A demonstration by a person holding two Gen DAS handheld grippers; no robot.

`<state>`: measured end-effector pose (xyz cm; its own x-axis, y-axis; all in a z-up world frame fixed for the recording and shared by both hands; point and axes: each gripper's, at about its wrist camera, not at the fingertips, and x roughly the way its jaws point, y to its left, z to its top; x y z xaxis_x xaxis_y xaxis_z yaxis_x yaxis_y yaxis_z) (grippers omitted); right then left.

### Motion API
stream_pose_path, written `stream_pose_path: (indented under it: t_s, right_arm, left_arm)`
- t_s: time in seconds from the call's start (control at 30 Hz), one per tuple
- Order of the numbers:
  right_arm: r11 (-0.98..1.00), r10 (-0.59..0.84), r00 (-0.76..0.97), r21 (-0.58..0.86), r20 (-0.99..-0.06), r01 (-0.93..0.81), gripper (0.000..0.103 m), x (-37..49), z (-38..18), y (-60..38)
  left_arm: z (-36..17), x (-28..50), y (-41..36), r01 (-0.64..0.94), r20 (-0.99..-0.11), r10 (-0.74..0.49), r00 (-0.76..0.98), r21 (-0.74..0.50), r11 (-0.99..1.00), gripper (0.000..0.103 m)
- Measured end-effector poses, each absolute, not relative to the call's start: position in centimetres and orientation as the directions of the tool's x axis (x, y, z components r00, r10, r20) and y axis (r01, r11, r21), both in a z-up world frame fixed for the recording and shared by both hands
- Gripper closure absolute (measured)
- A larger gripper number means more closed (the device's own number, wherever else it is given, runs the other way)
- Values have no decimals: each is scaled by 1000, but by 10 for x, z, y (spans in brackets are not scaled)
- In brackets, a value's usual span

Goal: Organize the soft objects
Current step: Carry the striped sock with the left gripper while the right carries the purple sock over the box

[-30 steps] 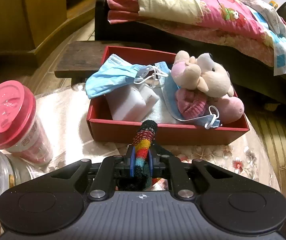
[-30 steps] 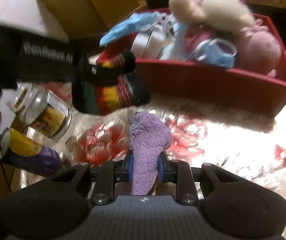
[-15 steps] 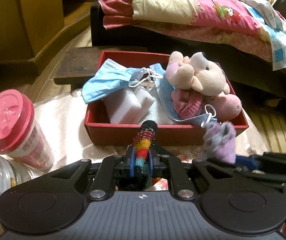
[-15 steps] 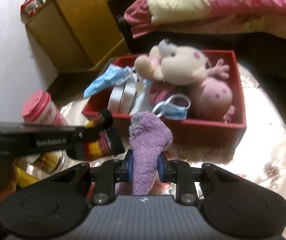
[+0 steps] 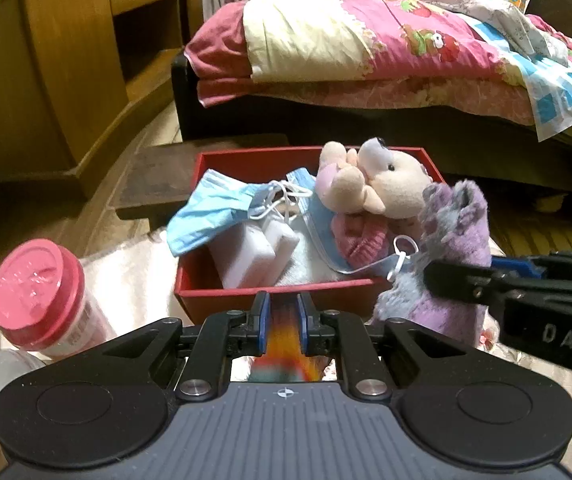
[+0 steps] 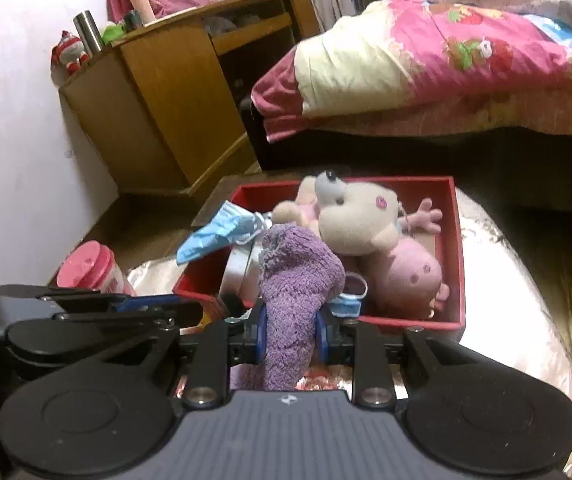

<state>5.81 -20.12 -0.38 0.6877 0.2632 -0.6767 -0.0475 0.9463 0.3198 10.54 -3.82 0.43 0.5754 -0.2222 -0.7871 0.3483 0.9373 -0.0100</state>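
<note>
A red box (image 5: 246,300) (image 6: 455,240) on the table holds a plush toy (image 5: 381,188) (image 6: 357,216), blue face masks (image 5: 210,212) (image 6: 222,232) and white blocks (image 5: 250,252). My left gripper (image 5: 282,320) is partly open around a blurred striped sock (image 5: 284,344) that sits low between the fingers, just short of the box's near wall. My right gripper (image 6: 289,332) is shut on a purple fuzzy sock (image 6: 293,288) (image 5: 453,240) and holds it above the table at the box's near edge, to the right of the left gripper.
A pink-lidded jar (image 5: 42,296) (image 6: 90,268) and a clear jar (image 5: 2,376) stand on the table at the left. A bed with a pink quilt (image 5: 385,40) lies behind, a wooden cabinet (image 5: 66,60) at the left.
Both grippers have risen and pulled back from the box. The striped sock has slipped down between the left fingers, which have widened. The purple sock has come up beside the box.
</note>
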Motion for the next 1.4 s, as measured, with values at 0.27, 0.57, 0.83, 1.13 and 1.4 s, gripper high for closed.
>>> stream_pose_path:
  t_s: [0.27, 0.57, 0.83, 1.13, 1.4]
  right_arm:
    - [947, 253, 723, 317, -644, -49, 101, 58, 6, -205]
    - [944, 245, 731, 328, -637, -30, 101, 59, 8, -211]
    - [941, 257, 707, 338, -659, -26, 101, 62, 1, -215]
    - [935, 236, 737, 355, -633, 6, 101, 62, 10, -226]
    - [940, 223, 768, 341, -601, -5, 101, 70, 22, -221]
  left_arm:
    - [20, 108, -40, 348, -747, -237, 622, -8, 937, 91]
    - [-36, 121, -52, 384, -863, -201, 464, -8, 923, 57]
    - [-92, 129, -72, 413, -918, -99, 383, 74, 908, 93]
    - [-39, 123, -55, 372, -862, -221, 455, -41, 927, 94]
    - [21, 133, -43, 317, -763, -260, 592, -77, 945, 93]
